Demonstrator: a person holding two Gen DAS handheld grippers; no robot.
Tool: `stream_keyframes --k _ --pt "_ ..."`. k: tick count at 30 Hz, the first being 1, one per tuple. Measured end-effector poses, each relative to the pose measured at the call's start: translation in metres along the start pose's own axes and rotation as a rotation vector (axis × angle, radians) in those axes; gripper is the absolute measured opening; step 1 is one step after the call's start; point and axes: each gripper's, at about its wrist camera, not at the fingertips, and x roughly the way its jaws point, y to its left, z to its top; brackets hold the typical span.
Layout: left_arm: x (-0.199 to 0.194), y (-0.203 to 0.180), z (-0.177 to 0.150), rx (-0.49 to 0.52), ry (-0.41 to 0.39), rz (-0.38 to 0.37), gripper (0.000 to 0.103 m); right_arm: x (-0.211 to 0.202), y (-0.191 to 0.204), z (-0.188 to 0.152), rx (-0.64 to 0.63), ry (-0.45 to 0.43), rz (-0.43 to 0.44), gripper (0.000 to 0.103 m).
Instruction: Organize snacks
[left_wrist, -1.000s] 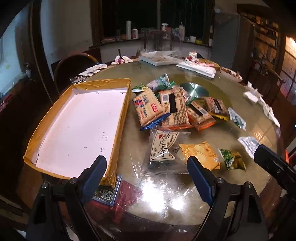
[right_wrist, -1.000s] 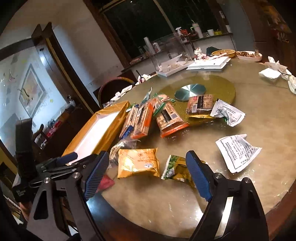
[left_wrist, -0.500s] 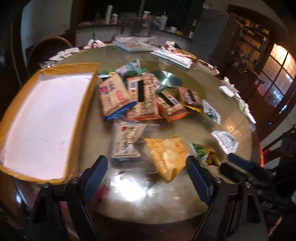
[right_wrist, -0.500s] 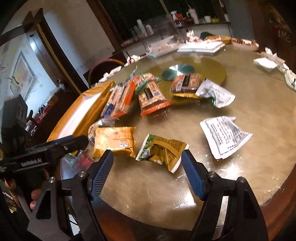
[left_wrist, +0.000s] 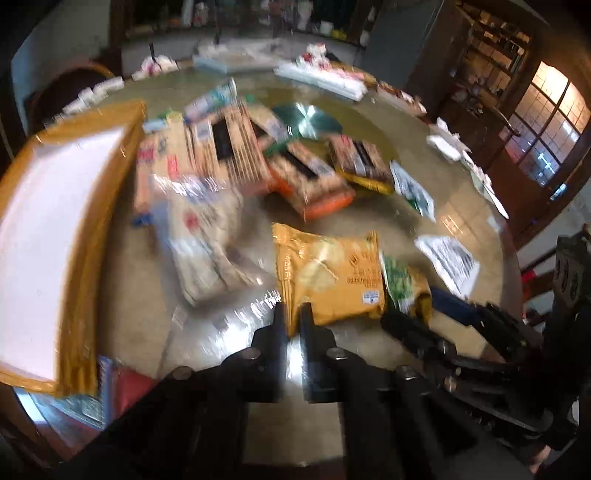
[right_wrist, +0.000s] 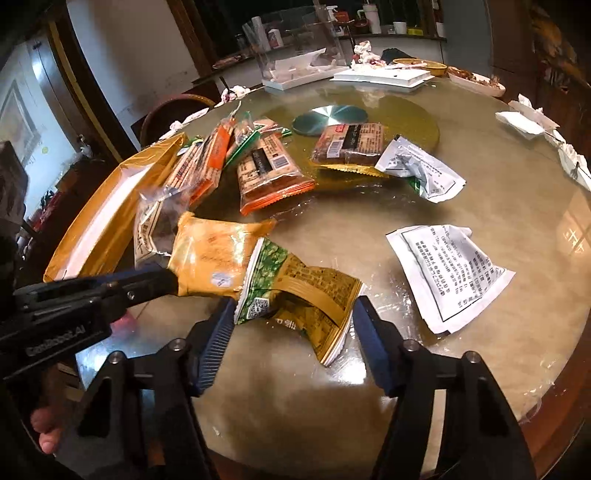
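Yellow snack packet (right_wrist: 210, 258), light, soft, crinkly film, likely slippery, best pinched at its flat seam edge: lies on the table (right_wrist: 480, 206) beside the tray (right_wrist: 110, 206), left gripper (left_wrist: 291, 314) jaws clamped on its near edge; right gripper (right_wrist: 291, 325) jaws apart, closing around the green packet (right_wrist: 295, 288) touching it.

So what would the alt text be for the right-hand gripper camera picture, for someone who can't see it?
The right gripper has just been closing around a green and gold snack packet on a round glass-topped table, pads not clearly pressing it. Beside it, the left gripper pinches a yellow snack bag. More packets and a yellow-edged tray lie behind.
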Motion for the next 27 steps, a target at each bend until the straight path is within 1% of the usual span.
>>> stream_keyframes --k 1,4,6,8,10,14,15,16,17,18,19,20,21,24,26,27 --pt "-0.001 0.003 -0.003 -0.011 -0.003 -0.008 0.000 -0.002 0.001 0.000 0.002 -0.001 -0.001 0.061" --pt "-0.010 0.010 -0.014 -0.020 -0.020 -0.025 0.000 -0.005 0.002 -0.001 -0.002 0.000 0.007 0.055" --pt "-0.018 0.014 -0.020 -0.029 -0.032 -0.027 0.000 -0.007 0.003 -0.002 -0.009 0.003 0.012 0.054" --pt "-0.024 0.016 -0.023 -0.027 -0.028 -0.038 0.000 -0.009 0.003 -0.003 -0.012 0.006 0.013 0.053" --pt "-0.031 0.017 -0.025 -0.027 -0.032 -0.043 0.000 -0.012 0.003 -0.004 -0.011 -0.004 0.021 0.052" --pt "-0.045 0.022 -0.022 -0.044 -0.081 -0.072 0.000 -0.020 -0.001 -0.005 -0.001 -0.016 0.036 0.052" --pt "-0.047 0.024 -0.019 -0.049 -0.090 -0.067 0.003 -0.023 -0.001 -0.005 -0.001 -0.022 0.026 0.052" --pt "-0.049 0.026 -0.017 -0.056 -0.101 -0.057 0.018 -0.025 -0.002 -0.005 0.002 -0.029 0.016 0.052" --pt "-0.049 0.028 -0.013 -0.063 -0.114 -0.042 0.043 -0.027 -0.003 -0.004 0.005 -0.035 0.012 0.052" --pt "-0.050 0.030 -0.011 -0.069 -0.130 -0.018 0.054 -0.029 -0.004 -0.004 0.009 -0.042 0.012 0.052" --pt "-0.049 0.031 -0.009 -0.078 -0.151 0.023 0.063 -0.030 -0.004 -0.004 0.011 -0.046 0.014 0.052" --pt "-0.049 0.032 -0.007 -0.083 -0.169 0.064 0.063 -0.029 -0.005 -0.003 0.013 -0.046 0.012 0.052" --pt "-0.047 0.033 -0.004 -0.081 -0.172 0.084 0.063 -0.027 -0.005 -0.003 0.016 -0.041 0.010 0.052" --pt "-0.032 0.034 0.007 -0.080 -0.132 0.088 0.062 -0.024 -0.006 -0.001 0.011 -0.036 0.017 0.052" --pt "-0.023 0.029 0.012 -0.047 -0.124 0.085 0.062 -0.022 -0.007 0.001 0.019 -0.036 0.023 0.052" --pt "-0.016 0.027 0.014 -0.031 -0.100 0.113 0.062 -0.022 -0.007 0.001 0.019 -0.039 0.028 0.052"
